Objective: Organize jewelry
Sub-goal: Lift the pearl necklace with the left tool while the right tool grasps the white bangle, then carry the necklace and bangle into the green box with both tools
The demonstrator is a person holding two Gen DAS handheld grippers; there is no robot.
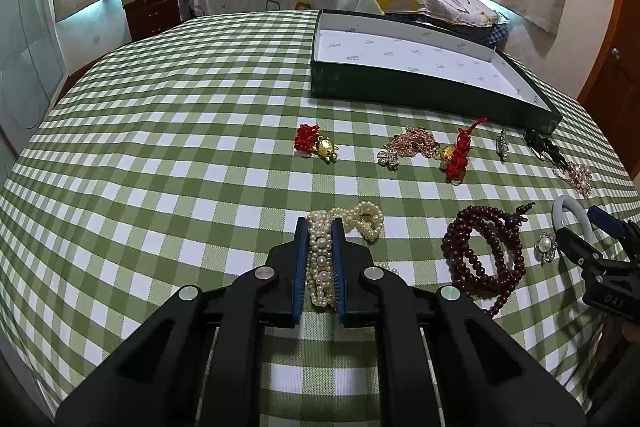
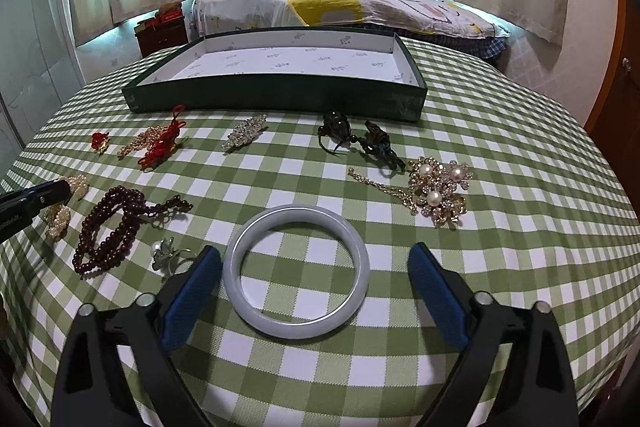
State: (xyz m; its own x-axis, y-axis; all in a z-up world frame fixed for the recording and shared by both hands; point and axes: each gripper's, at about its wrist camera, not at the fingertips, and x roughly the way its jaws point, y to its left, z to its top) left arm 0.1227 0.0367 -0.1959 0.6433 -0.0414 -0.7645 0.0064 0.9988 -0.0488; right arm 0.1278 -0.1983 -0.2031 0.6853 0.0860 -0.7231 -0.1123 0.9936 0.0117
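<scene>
My left gripper [image 1: 320,227] is shut on a white pearl bracelet [image 1: 320,259] lying on the green checked cloth; part of the pearls [image 1: 366,223] loops out past the fingertips. My right gripper [image 2: 314,255] is open, its blue pads on either side of a pale jade bangle [image 2: 296,271] that lies flat on the cloth. An empty dark green box [image 2: 280,97] with a white lining stands at the far side of the table; it also shows in the left wrist view [image 1: 420,91].
Loose jewelry lies between the grippers and the box: dark red beads [image 2: 108,231], a pearl flower ring [image 2: 164,253], a gold pearl brooch [image 2: 438,191], dark pieces [image 2: 360,141], a crystal clip [image 2: 244,133], red-knot charms [image 1: 316,143]. A bed stands behind the table.
</scene>
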